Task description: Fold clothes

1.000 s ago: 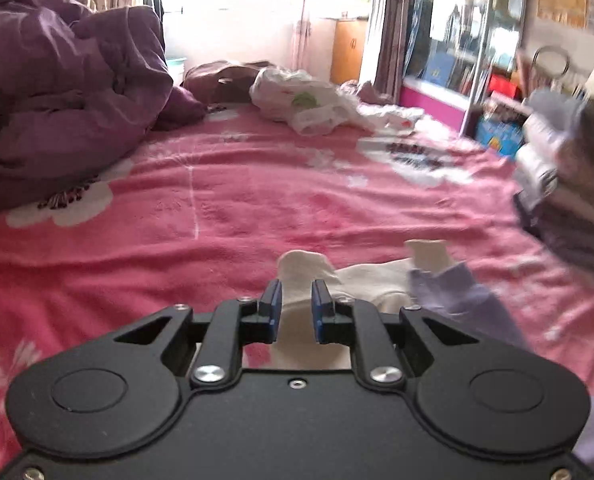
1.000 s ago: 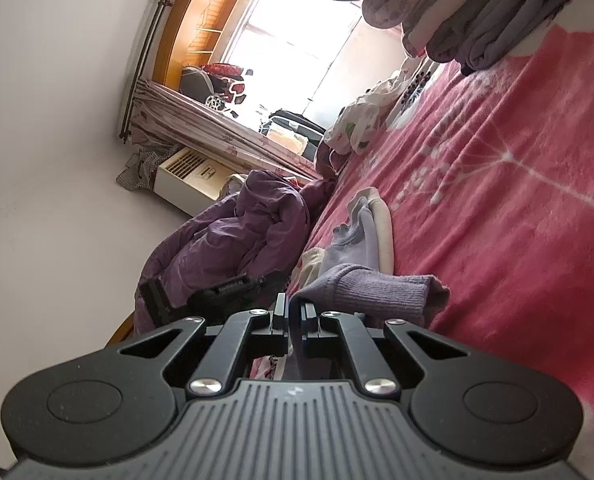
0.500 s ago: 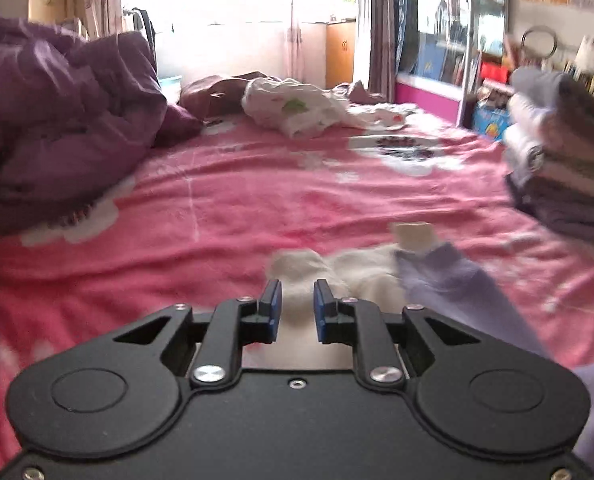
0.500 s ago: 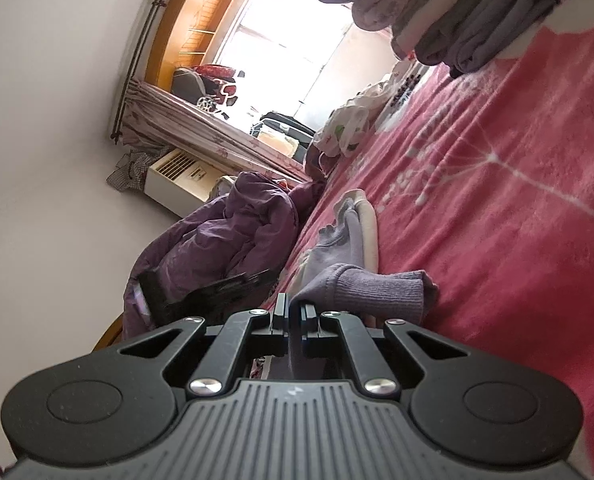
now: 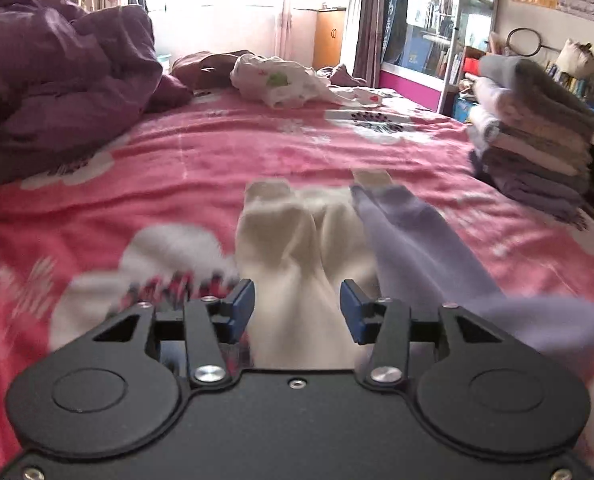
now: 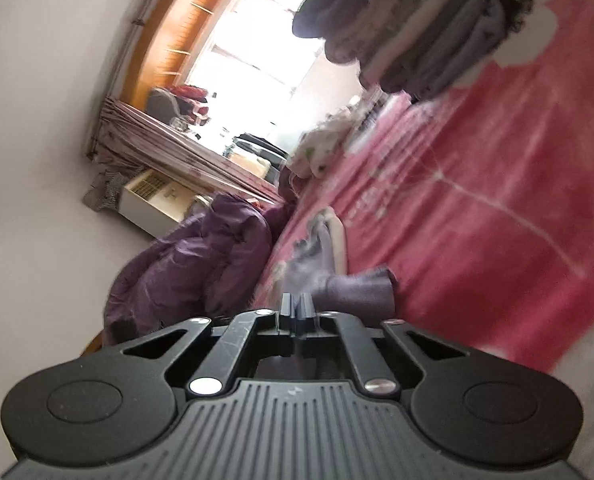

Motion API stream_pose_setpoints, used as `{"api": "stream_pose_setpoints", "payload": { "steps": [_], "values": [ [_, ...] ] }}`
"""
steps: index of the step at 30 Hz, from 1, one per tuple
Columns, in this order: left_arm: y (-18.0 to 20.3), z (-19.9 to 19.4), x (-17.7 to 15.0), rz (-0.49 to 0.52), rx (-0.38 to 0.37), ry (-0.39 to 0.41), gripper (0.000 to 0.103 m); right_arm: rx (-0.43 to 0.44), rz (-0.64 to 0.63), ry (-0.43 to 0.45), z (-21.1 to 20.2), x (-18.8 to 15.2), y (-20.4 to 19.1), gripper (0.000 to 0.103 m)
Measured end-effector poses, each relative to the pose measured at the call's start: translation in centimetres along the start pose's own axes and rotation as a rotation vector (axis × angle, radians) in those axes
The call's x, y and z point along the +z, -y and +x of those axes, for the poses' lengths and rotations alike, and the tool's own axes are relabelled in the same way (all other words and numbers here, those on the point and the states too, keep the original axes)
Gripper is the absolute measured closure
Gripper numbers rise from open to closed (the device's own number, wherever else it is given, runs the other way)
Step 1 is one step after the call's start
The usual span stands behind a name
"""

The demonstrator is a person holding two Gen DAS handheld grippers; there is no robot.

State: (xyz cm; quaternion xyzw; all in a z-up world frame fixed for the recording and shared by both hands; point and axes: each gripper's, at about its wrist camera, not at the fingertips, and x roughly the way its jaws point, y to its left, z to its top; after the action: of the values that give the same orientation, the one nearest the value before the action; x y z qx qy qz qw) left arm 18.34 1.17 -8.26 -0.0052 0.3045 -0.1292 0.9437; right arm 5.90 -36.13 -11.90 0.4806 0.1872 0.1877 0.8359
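Your left gripper (image 5: 297,306) stood wide open around the cream garment (image 5: 297,248), which ran straight ahead along the bed (image 5: 257,152), while your right gripper (image 6: 296,312) pinched its purple sleeve (image 6: 357,290).

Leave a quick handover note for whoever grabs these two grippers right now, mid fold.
Left gripper: open, its fingers either side of the cream garment, not gripping it.
Right gripper: shut on the lavender garment, pinching its edge.
Both garments lie together on the pink bedspread; the lavender one trails off to the right.
Done: a stack of folded clothes sits at the bed's right edge.
Left: finish folding this piece, probably add it to the stack; the white floral garment farther up looks unfolded.
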Motion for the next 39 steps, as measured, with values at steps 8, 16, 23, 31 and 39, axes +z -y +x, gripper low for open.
{"api": "stream_pose_setpoints", "payload": {
  "steps": [8,16,23,31,39],
  "values": [
    [3.0,-6.6,-7.1,0.142,-0.037,0.017,0.042,0.030,0.282,0.028,2.3,0.4,3.2,0.027],
    [4.2,-8.6,-11.8,0.261,-0.020,0.044,0.041,-0.076,0.393,0.086,5.8,0.9,4.5,0.068],
    [4.0,-9.3,-12.2,0.351,-0.018,0.081,0.041,-0.040,0.180,0.134,5.2,2.2,-1.4,0.089],
    [5.0,-9.6,-13.9,0.539,0.013,0.050,0.041,-0.096,0.041,0.091,3.9,2.3,-3.6,0.089],
    [5.2,-10.4,-14.0,0.552,0.013,0.062,0.041,-0.196,0.046,0.070,3.9,3.1,-1.5,0.089]
  ]
}}
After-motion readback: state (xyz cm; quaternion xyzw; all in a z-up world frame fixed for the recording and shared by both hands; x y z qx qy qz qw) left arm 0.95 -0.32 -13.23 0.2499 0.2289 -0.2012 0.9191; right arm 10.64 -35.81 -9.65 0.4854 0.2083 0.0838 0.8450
